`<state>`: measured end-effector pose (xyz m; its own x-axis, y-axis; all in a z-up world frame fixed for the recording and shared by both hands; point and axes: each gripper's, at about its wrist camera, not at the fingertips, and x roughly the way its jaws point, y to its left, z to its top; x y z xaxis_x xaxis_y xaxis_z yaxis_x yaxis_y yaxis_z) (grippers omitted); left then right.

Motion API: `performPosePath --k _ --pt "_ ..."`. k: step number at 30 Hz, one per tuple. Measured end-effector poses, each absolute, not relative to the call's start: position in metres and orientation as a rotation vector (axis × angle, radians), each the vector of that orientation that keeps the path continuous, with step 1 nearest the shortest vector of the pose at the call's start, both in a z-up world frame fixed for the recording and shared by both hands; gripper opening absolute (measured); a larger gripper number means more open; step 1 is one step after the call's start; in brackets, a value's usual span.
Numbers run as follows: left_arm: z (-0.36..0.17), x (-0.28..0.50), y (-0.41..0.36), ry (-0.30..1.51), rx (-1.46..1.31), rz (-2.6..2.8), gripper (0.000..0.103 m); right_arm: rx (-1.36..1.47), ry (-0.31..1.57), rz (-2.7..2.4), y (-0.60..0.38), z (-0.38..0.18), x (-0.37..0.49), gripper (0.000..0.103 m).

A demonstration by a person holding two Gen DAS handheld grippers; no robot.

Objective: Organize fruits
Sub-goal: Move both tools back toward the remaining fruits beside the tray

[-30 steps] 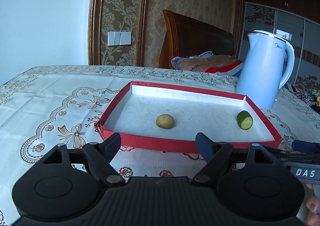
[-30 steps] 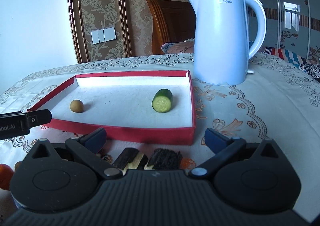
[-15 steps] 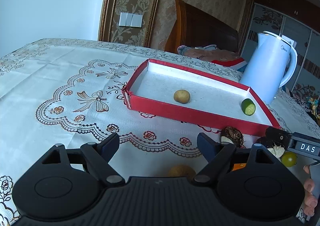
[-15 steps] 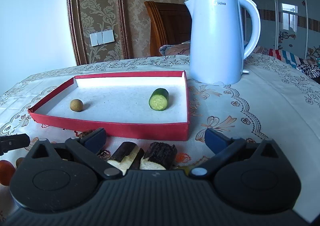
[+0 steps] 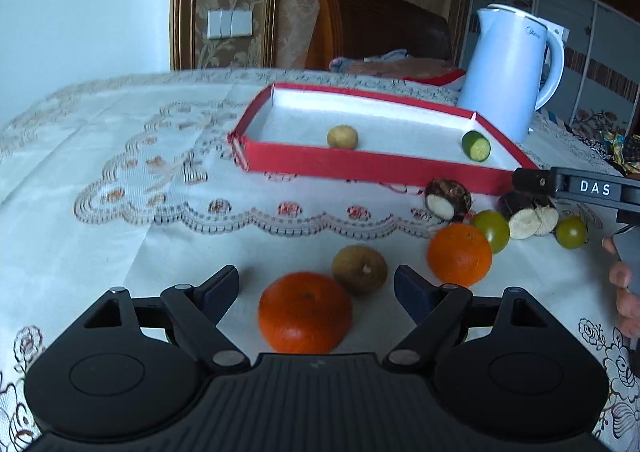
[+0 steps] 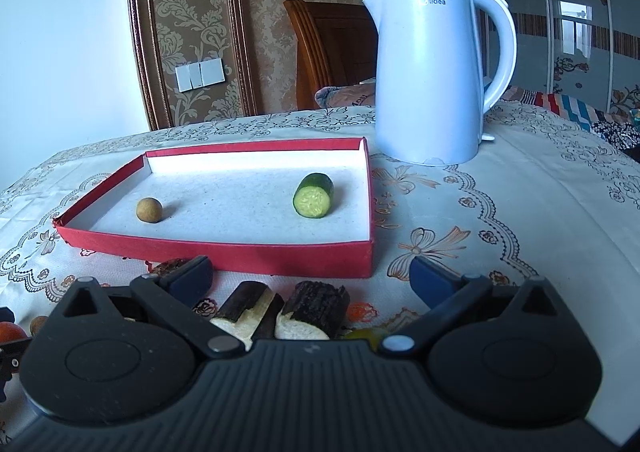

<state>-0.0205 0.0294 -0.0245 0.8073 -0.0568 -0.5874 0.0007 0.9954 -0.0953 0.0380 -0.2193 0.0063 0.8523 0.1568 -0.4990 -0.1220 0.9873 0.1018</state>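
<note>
A red tray holds a small brown round fruit and a cucumber piece. In the left wrist view, two oranges, a brown round fruit, two green tomatoes and dark-skinned white-fleshed pieces lie on the cloth before the tray. My left gripper is open, with the near orange between its fingers. My right gripper is open over two dark pieces.
A white electric kettle stands at the tray's far right corner. The table carries a floral embroidered cloth. A wooden chair stands behind the table. The right gripper's finger reaches in from the right of the left wrist view.
My left gripper has pulled back from the tray and lowered, so the oranges and other loose fruit came into view between its fingers. My right gripper has barely moved.
</note>
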Motion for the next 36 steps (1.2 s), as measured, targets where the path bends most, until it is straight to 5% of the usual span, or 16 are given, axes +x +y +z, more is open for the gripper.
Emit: performPosePath --k 27,36 --pt "-0.026 -0.032 0.026 0.648 -0.048 -0.049 0.091 0.091 0.481 0.113 -0.266 0.012 0.004 0.103" --pt "-0.026 -0.032 0.026 0.651 -0.052 -0.060 0.095 0.091 0.591 0.096 -0.306 -0.001 -0.005 0.103"
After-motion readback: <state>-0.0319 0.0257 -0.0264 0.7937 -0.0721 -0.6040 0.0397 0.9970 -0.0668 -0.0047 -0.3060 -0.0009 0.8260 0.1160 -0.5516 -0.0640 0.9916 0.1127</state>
